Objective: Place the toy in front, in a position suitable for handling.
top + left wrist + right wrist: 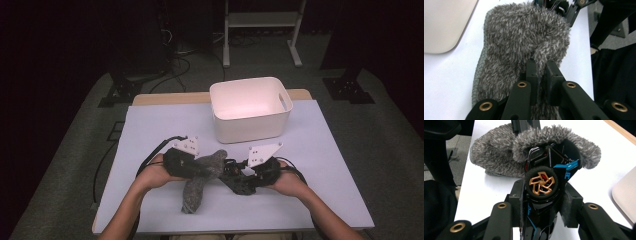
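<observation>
1. Both pairs of jaws are squeezing something.
2. In the left gripper view, the left gripper [539, 72] has its jaws shut tight on a pinch of the fuzzy grey sock [524, 42].
3. In the right gripper view, the right gripper [544, 200] has its jaws clamped on the sides of a black toy car [541, 195] with blue marks and a gold wheel.
4. The front of the toy car is poking into the open end of the fuzzy grey sock.
5. In the high view, the sock [202, 175] hangs between the two hands, and its lower end lies on the white table [150, 125].
6. The left gripper [192, 167] and the right gripper [240, 172] are near each other, over the front part of the table.
7. A white tub [250, 127] sits farther back on the table, apart from the sock and the car.
</observation>
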`<state>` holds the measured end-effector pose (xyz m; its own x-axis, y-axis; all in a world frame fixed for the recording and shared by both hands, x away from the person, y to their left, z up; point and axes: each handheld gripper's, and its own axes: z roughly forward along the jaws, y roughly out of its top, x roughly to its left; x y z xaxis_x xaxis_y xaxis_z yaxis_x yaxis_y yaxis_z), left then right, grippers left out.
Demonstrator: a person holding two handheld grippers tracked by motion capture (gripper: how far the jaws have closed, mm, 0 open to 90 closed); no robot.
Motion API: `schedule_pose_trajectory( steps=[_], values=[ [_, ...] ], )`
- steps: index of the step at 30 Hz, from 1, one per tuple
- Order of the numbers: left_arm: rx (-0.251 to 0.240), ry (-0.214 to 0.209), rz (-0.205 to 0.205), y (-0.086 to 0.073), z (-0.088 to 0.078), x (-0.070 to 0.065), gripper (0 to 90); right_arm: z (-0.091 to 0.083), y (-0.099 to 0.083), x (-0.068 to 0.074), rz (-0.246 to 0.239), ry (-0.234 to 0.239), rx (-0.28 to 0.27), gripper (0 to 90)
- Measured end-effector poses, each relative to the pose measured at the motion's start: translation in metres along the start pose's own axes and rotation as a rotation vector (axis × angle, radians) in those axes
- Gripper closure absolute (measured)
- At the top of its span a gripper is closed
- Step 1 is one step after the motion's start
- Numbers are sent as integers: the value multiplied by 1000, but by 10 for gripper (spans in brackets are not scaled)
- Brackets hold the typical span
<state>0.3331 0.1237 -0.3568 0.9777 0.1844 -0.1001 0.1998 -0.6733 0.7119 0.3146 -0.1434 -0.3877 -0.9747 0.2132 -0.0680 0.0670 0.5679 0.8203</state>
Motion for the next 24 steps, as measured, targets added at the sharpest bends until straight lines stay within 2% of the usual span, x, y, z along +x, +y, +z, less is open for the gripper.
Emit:
schedule_pose_trajectory(
  steps=[3, 11, 15, 19, 22, 24],
  values=[
    [-30, -21, 12, 8, -2, 1, 833, 0, -1, 1, -1, -3, -10, 594],
    [-8, -12, 94, 40, -2, -8, 833, 5, 2, 3, -23, 1, -10, 595],
    [-16, -16, 77, 36, -3, -4, 833, -3, -3, 1, -4, -4, -17, 594],
    [-34, -16, 27, 20, -5, 3, 832, -11, -9, 0, 19, -8, -28, 592],
    [-25, -17, -13, 10, 0, 8, 832, -15, -12, 0, 27, -10, -32, 591],
    [-22, -24, -12, 10, 5, 10, 832, -16, -13, 0, 29, -14, -36, 591]
  ],
)
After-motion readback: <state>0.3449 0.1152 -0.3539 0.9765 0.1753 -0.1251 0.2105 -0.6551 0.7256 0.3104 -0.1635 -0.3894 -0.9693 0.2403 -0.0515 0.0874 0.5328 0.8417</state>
